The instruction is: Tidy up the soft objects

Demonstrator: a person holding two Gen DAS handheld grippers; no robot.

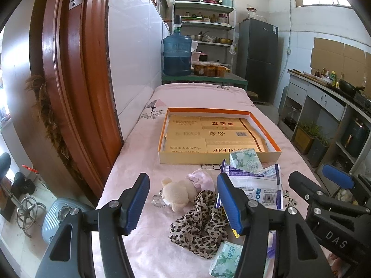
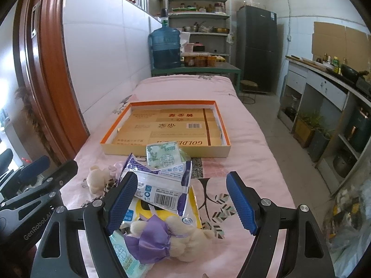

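While both tools gape, fuzzy bear, crinkly packets, shallow cardboard tray.

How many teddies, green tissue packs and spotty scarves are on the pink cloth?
Plush toys: 2, the pink-hat plush and the purple-bow plush
Green tissue packs: 2, the far tissue pack and the near tissue pack
Scarves: 1, the leopard scarf
Total: 5

Left gripper: black plastic frame, triangular cutouts, silver round screws at pivots, ribbed blue pads on both fingers. Right gripper: same build. White lettering on housings: "DAS" at 4 o'clock, "GenRobot.AI" at 8 o'clock.
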